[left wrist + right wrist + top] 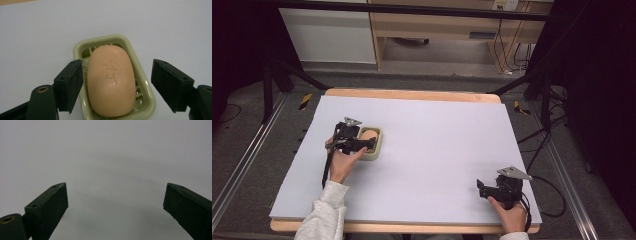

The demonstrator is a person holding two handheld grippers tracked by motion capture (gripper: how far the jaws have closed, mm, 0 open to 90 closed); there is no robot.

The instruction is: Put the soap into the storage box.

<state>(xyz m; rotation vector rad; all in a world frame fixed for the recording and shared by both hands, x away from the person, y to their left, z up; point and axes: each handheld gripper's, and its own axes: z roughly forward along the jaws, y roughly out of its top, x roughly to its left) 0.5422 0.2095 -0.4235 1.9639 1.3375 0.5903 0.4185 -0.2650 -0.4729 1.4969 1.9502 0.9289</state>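
A peach-coloured bar of soap (111, 80) lies in a pale green soap dish (145, 82) on the white table sheet. In the high view the dish (377, 150) with the soap (369, 134) sits left of the table's middle. My left gripper (117, 82) is open, its jaws standing either side of the soap and dish, not touching the soap. From above, the left gripper (357, 144) hangs over the dish's near left part. My right gripper (482, 189) rests near the front right corner, open, with nothing between its jaws (115, 205).
The white sheet (437, 150) covers a wooden table; its front edge lies just below both hands. A black frame and cables surround the table, with a wooden cabinet (437, 25) on the floor beyond the far edge.
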